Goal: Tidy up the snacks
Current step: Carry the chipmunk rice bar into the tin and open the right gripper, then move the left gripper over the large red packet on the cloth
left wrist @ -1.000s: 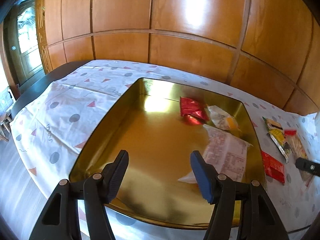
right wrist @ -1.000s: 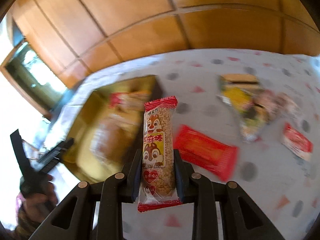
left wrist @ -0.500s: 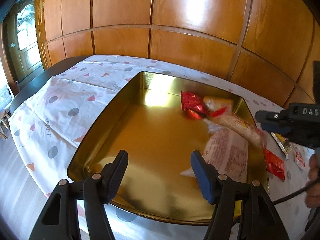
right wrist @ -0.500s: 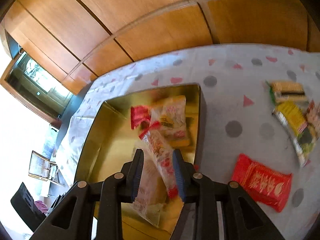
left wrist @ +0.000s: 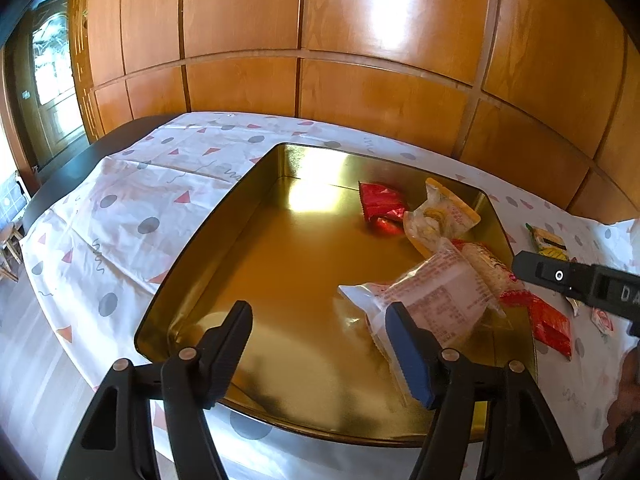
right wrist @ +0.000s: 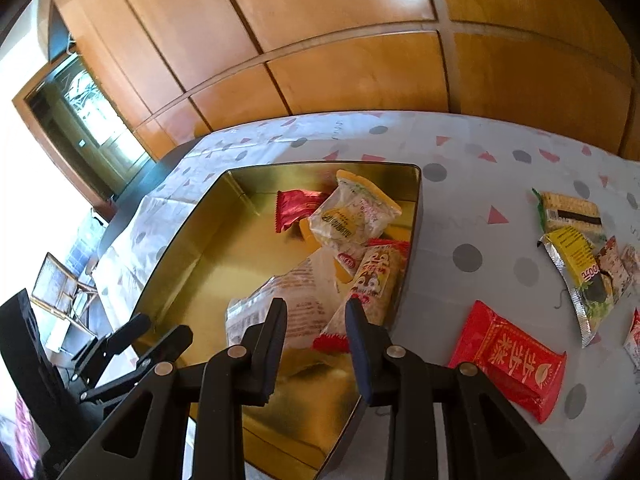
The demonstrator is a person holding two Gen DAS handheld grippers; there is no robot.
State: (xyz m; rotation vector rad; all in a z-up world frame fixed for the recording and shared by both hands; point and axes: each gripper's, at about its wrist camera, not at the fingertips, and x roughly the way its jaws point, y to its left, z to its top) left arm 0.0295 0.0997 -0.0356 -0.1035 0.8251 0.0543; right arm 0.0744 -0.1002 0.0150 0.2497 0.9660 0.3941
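Observation:
A gold metal tray (left wrist: 208, 224) (right wrist: 176, 248) sits on the spotted tablecloth. In it lie a red packet (left wrist: 380, 204), a clear yellow pastry packet (left wrist: 440, 216) and a large white packet (left wrist: 432, 296). A squirrel-print snack bar (right wrist: 378, 272) (left wrist: 488, 264) rests against the tray's right wall. My right gripper (right wrist: 316, 308) hovers over that corner, jaws slightly apart, pressing on nothing; the bar's red end shows below the gap. My left gripper (left wrist: 319, 312) hangs over the tray's near edge, its jaws opening with nothing between them.
On the cloth right of the tray lie a red packet (right wrist: 508, 356) and green and yellow packets (right wrist: 572, 208) (right wrist: 576, 260), with more at the right edge. Wood panelling backs the table. A dark table edge and a doorway are at the left.
The right gripper carried the squirrel bar from over the cloth to the tray and let it go; the bar now lies inside by the right wall. The left gripper stayed put.

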